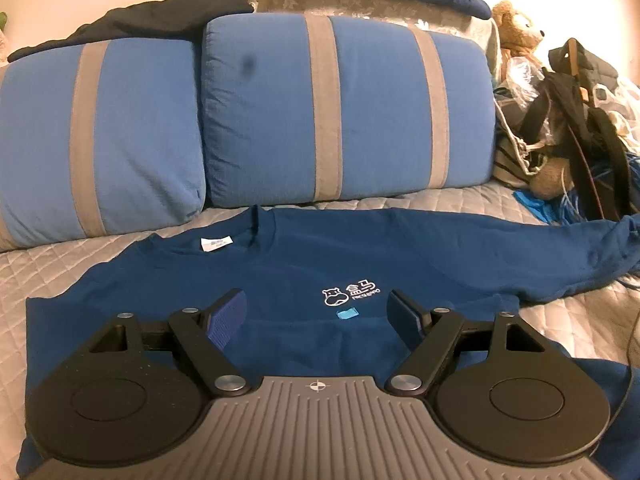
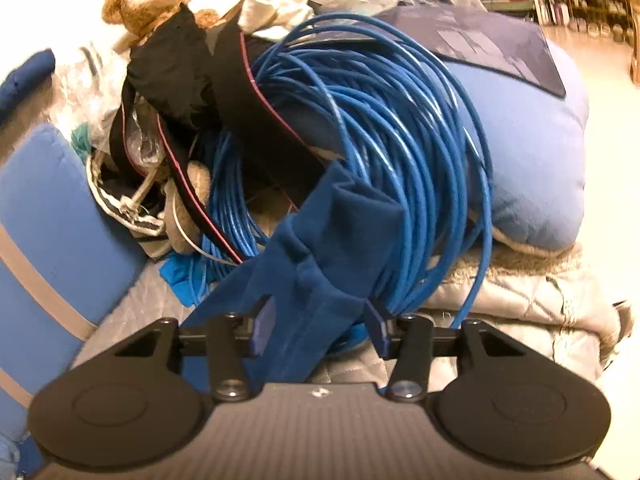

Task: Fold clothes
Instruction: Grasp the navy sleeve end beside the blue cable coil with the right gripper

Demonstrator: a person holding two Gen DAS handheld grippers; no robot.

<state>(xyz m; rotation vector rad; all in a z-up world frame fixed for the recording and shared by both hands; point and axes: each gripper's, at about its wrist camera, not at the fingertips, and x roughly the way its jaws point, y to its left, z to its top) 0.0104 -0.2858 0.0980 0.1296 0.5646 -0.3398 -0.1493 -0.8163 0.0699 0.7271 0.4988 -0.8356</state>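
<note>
Navy sweatshirt (image 1: 304, 264) lay face up and mostly flat on the quilted bed cover (image 1: 52, 264), collar toward the two striped blue pillows (image 1: 328, 112), white logo (image 1: 348, 294) showing on the chest. Left gripper (image 1: 316, 312) hovered over the lower chest with its fingers spread wide, nothing between them. Right gripper (image 2: 316, 332) straddled the sleeve (image 2: 332, 240), which ran out sideways and ended draped against the coil of blue cable (image 2: 380, 128); pads stood either side of the cloth with a gap, not yet pinching. Judged step: take the sleeve and fold it across the body. To do it well, the right fingers should close on the sleeve fabric alone, near the cuff, with no cable strand caught between them; a snagged loop could drag the coil onto the shirt. Lift the sleeve free of the cable before carrying it inward. The left gripper could press down near the shoulder to keep the body from sliding.
</note>
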